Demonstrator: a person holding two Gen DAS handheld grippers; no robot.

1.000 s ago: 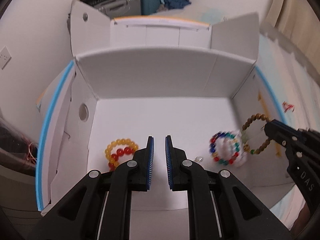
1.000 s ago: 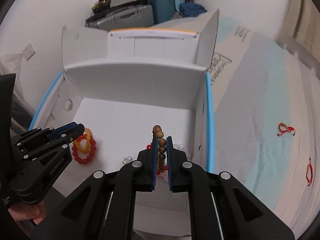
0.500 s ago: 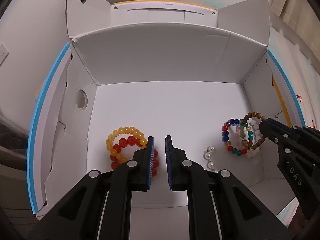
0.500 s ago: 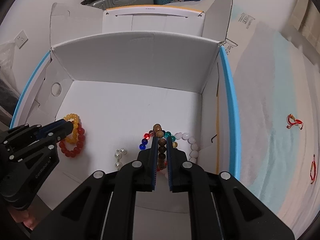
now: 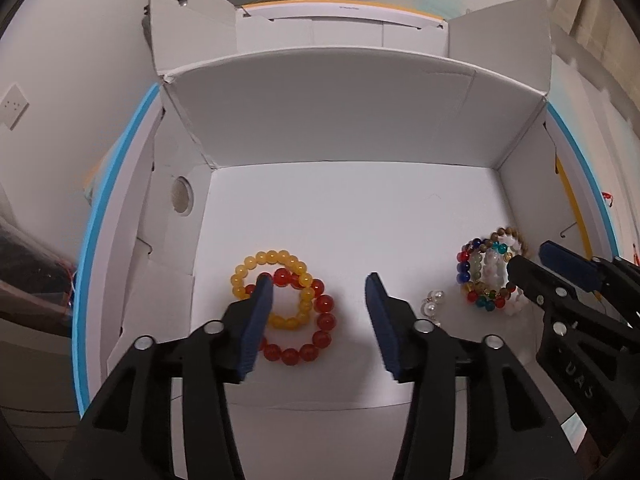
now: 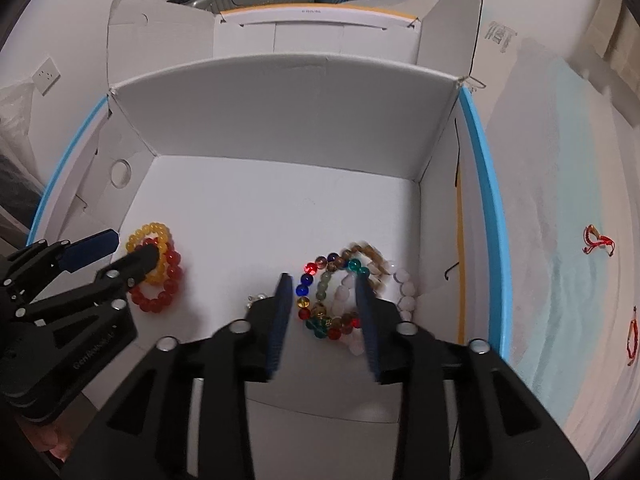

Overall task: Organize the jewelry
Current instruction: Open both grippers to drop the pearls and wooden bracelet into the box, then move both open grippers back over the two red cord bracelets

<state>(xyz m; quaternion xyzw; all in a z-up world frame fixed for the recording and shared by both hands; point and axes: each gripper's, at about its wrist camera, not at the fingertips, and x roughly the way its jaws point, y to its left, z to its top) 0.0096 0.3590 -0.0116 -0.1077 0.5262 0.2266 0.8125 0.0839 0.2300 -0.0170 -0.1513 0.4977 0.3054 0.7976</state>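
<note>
An open white cardboard box [image 5: 340,120] holds the jewelry. On its floor at the left, a yellow bead bracelet [image 5: 272,257] overlaps a red bead bracelet [image 5: 325,322]. My left gripper [image 5: 319,284] hovers over them, its jaws opening and pressing nothing. At the right lies a pile: a multicoloured bracelet [image 6: 303,291], a pale pink one [image 6: 406,292] and a brown wooden bracelet [image 6: 368,252], which is blurred. My right gripper [image 6: 323,280] stands over this pile, jaws opening, with nothing gripped. A small pearl piece [image 5: 432,300] lies between the two groups.
The box [image 6: 280,112] has raised flaps and blue-edged sides. To the right of it, two red string bracelets [image 6: 598,240] [image 6: 632,340] lie on a pale sheet. Suitcases and clothes are stacked behind the box against the wall.
Both grippers went from shut to open. The wooden bracelet left the right jaws and dropped onto the pile at the right. The right gripper sank a little into the box.
</note>
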